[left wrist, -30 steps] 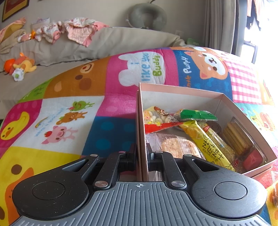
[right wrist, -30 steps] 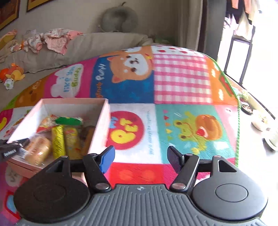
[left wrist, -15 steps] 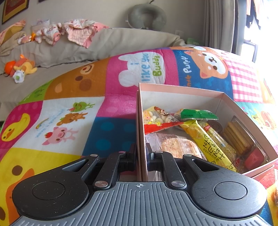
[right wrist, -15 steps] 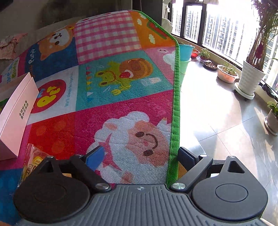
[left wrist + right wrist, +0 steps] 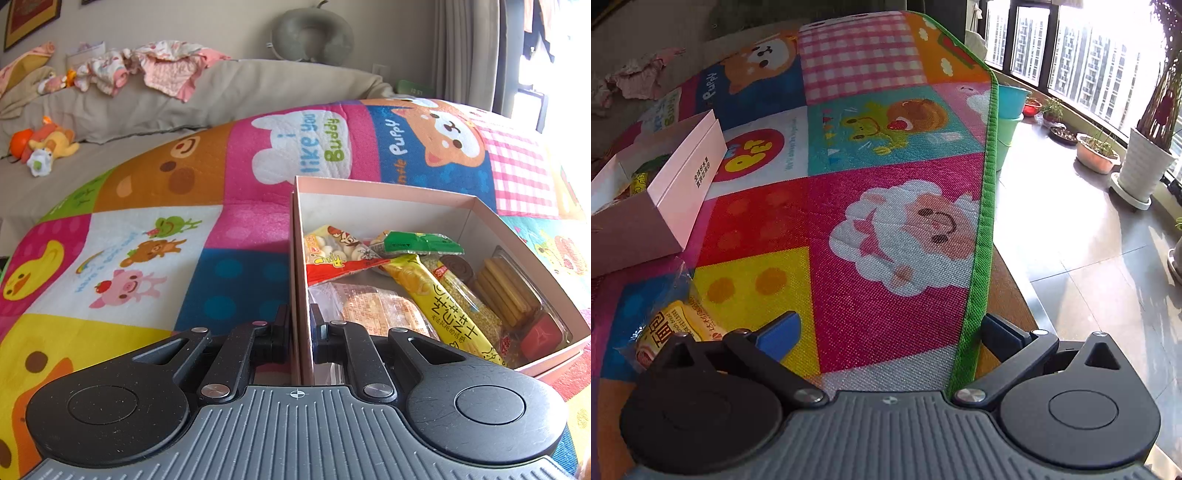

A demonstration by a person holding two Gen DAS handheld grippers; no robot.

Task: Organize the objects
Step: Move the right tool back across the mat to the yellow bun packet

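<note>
Left gripper [image 5: 298, 332] is pinching the pink cardboard box [image 5: 388, 192] wall; right gripper [image 5: 890, 332], jaws opening wide and empty, is risking overshooting the yellow crinkly snack packet [image 5: 674, 328].

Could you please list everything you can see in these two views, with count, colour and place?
Box: one, pink, open, on the mat.
Snack packets: several, yellow, red, green and clear, inside the box.
Loose snack packet: one, yellow in clear wrap, on the mat outside the box, beside the right gripper's left finger.
Play mat: one, multicoloured cartoon squares, green edging.
Neck pillow: one, grey, against the wall.
Clothes: a pile, pink and white, on the sofa.
Soft toy: one, orange and yellow, on the sofa.
Potted plants: several, by the window.
Left gripper: fingers shut on the box wall.
Right gripper: jaws opening, nothing between the fingers.
</note>
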